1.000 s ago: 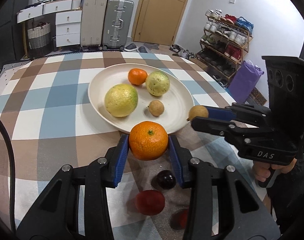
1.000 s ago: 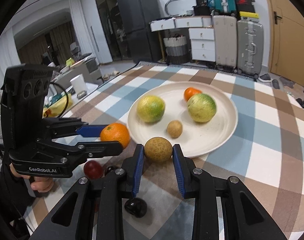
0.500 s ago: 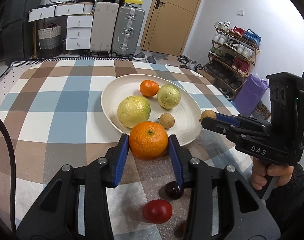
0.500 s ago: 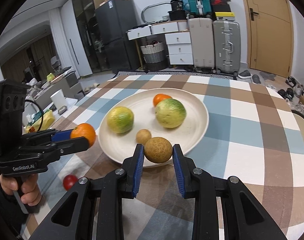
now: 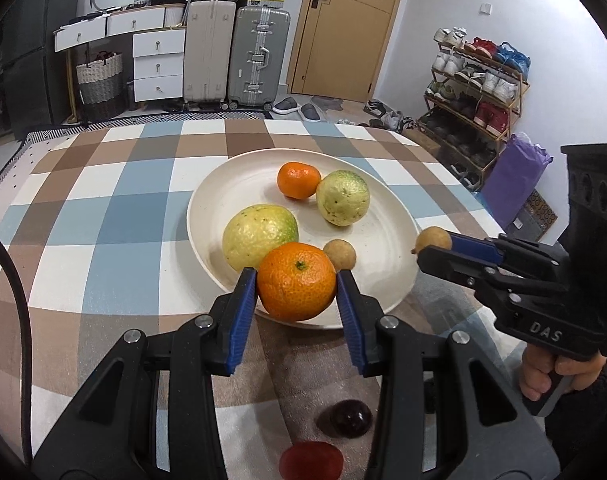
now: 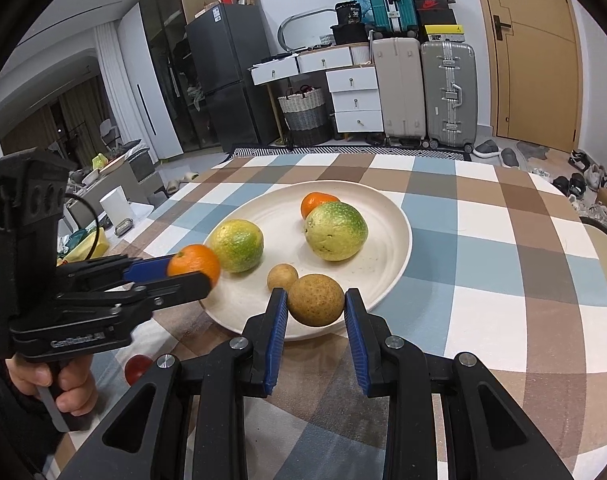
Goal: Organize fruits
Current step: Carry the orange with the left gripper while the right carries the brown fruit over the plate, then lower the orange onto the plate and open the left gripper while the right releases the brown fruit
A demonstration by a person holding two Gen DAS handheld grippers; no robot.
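The left gripper (image 5: 296, 298) holds a large orange (image 5: 296, 281) between its blue pads (image 5: 244, 312), jaws narrowed to the fruit's width. The orange is nearly round, with no clear long axis; its green stem scar faces up and slightly away from the camera. It hangs over the near rim of the cream plate (image 5: 223, 192), which sits on the checked tablecloth (image 5: 103, 220).

On the plate, from left to right in the left wrist view, lie a yellow-green citrus (image 5: 259, 236), a small mandarin (image 5: 298, 180), a small brown fruit (image 5: 340, 255) just beside the held orange, and a second pale green citrus (image 5: 342, 197) touching the mandarin.

Further right, the right gripper (image 6: 314, 312) clamps a round brown fruit (image 6: 315, 300) between its pads, jaws set narrow on it, at the plate's near right rim. The fruit shows a tiny stem nub pointing left in the left wrist view.

On the cloth below the left gripper lie a dark cherry-like fruit (image 5: 350, 418) and a red fruit (image 5: 311, 460), well apart from the plate.
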